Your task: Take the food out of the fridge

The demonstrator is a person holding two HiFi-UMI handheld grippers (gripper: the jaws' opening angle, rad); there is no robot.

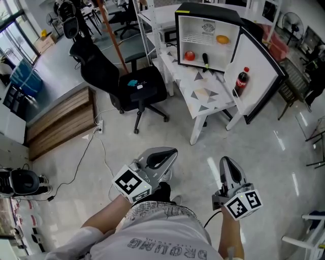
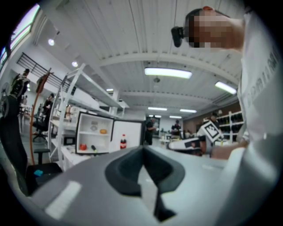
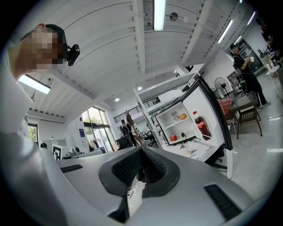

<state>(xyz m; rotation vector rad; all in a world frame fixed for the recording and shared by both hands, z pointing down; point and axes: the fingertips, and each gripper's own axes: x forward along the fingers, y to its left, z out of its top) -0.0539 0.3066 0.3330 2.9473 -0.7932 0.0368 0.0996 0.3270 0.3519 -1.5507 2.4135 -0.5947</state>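
While left gripper (image 1: 163, 156) and right gripper (image 1: 226, 167) sit closed, empty, the person (image 1: 162, 231) should near the fridge (image 1: 223, 53) — then part jaws.

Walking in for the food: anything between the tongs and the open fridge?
Nothing visible does. Bare floor lies between the left tongs, the right tongs and the fridge; its door is open. The office chair stands left of that path.

1 fridge (image 1: 213, 11); 1 cola bottle (image 1: 240, 82); 1 red fruit (image 1: 189, 55); 1 orange fruit (image 1: 222, 39); 2 hand-held grippers (image 1: 171, 152) (image 1: 224, 160).
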